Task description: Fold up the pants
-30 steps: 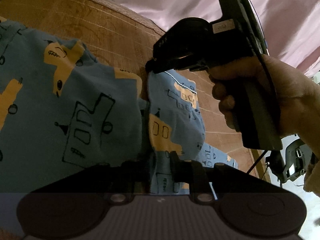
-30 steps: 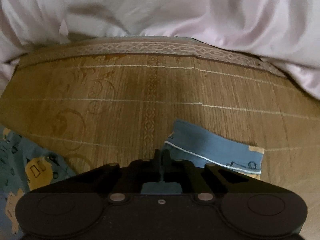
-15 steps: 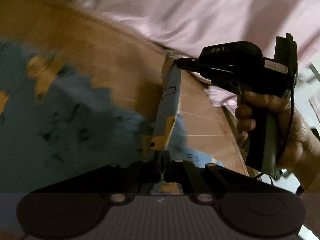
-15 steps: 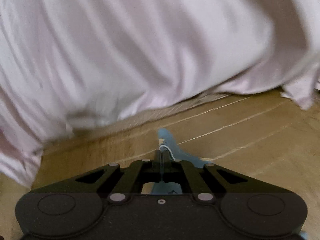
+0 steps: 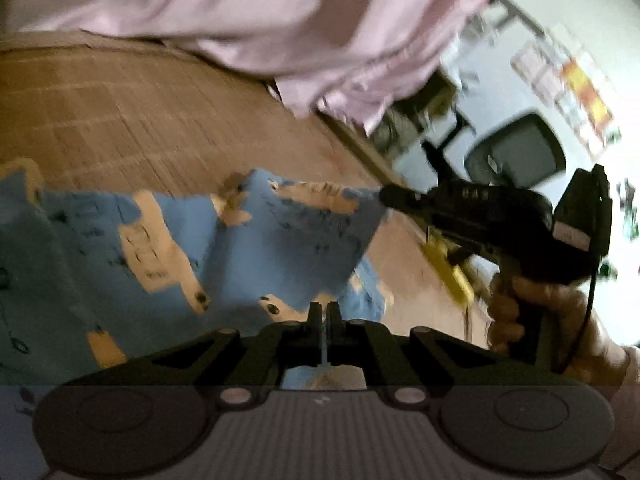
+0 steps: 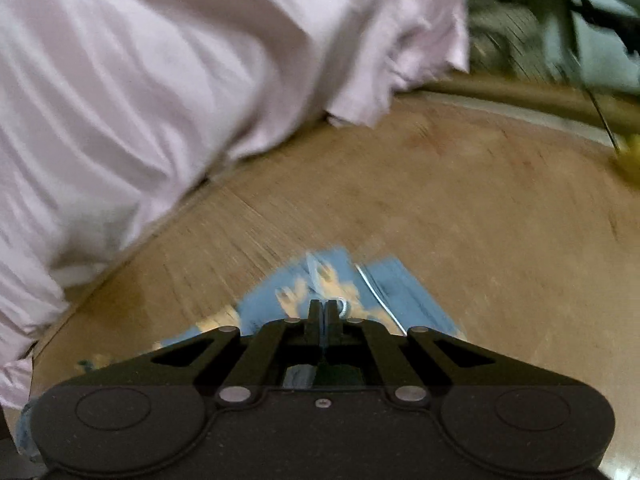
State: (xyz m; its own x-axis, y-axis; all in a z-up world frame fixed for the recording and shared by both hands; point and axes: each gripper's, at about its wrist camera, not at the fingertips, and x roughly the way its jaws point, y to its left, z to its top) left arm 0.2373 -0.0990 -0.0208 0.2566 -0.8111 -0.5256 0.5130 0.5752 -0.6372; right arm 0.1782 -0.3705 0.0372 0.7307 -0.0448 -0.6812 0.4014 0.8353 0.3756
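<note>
Pants: blue kids' pants with a yellow-orange vehicle print, spread over a woven mat, one part lifted off it and stretched between the two grippers. Everything's pretty blurry.
Left gripper: left gripper is clamped tight on a fold of the blue fabric, a thin sliver of cloth pinched between the jaws.
Right gripper: right gripper is clenched on the pants too, blue cloth with a white piped edge coming out past the tips. From the left wrist cam you can see it off to the right, gripping the far corner of the raised cloth.
Hand: the person's right hand is wrapped around that gripper's handle.
Mat: brownish woven thing, pants lying on it.
Sheet: pale pink bedsheet bunched up along the far edge of the mat.
Background: a dark office chair off past the mat's edge, too smeared for details.
</note>
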